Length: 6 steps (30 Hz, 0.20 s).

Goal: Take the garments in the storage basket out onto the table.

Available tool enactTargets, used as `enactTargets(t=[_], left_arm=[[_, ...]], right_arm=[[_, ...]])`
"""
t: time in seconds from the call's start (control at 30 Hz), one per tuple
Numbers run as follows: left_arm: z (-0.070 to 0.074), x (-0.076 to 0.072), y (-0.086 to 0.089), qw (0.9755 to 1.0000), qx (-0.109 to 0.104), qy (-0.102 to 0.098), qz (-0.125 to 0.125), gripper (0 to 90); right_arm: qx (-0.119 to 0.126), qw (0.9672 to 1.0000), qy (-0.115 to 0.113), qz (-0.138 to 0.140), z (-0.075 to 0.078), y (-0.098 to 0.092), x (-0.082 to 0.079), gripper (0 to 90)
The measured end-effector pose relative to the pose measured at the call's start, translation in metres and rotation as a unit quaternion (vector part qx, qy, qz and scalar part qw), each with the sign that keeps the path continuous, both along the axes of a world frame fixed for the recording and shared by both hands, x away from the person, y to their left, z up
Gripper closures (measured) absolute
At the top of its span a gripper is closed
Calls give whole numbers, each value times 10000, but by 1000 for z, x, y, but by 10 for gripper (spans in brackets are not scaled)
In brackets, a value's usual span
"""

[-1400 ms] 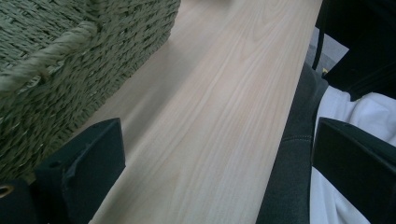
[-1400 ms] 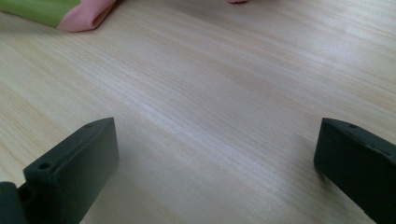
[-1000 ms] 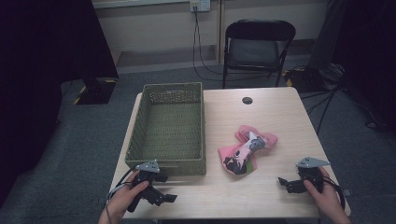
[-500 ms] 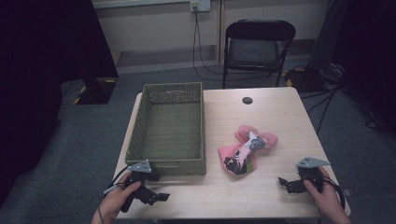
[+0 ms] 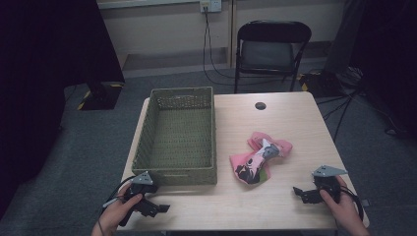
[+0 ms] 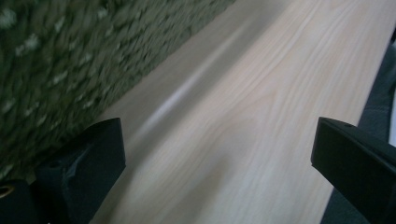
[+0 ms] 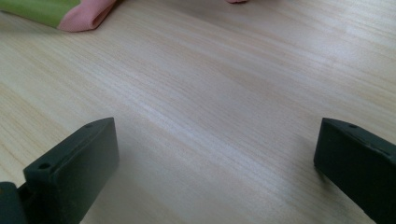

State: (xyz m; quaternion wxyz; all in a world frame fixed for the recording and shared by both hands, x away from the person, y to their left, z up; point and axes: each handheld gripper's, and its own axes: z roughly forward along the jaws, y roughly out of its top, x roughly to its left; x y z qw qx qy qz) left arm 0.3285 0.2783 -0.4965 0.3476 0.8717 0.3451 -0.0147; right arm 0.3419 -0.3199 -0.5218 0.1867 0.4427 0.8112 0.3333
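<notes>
A crumpled pink cloth (image 5: 259,160) with a dark print and some green lies on the wooden table (image 5: 275,123), right of a green woven basket (image 5: 178,135). My left gripper (image 5: 158,209) is held at the table's near left corner, just in front of the basket, its jaws wide open over bare wood (image 6: 224,135), with the basket's wall (image 6: 70,60) at its left. My right gripper (image 5: 300,192) rests near the front right edge, open, with nothing between its jaws. The cloth's pink and green edge (image 7: 60,14) lies beyond it.
A small dark round mark (image 5: 260,105) sits near the table's far edge. A black folding chair (image 5: 271,49) stands behind the table. Dark curtains hang at both sides, and cables run across the grey floor.
My left gripper has shifted left and nearer the front corner of the table. The right gripper and the cloth have stayed in place.
</notes>
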Motion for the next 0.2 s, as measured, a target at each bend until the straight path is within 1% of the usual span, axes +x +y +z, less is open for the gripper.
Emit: enactTargets(t=[0.1,0.2], left_arm=[[-3,0,-1,9999,140,-22,20,28],[-5,0,-2,9990,428,-135,-4,28]], right_arm=[[1,10000,1,0,0,0,0,0],[-1,10000,2,2,0,0,0,0]])
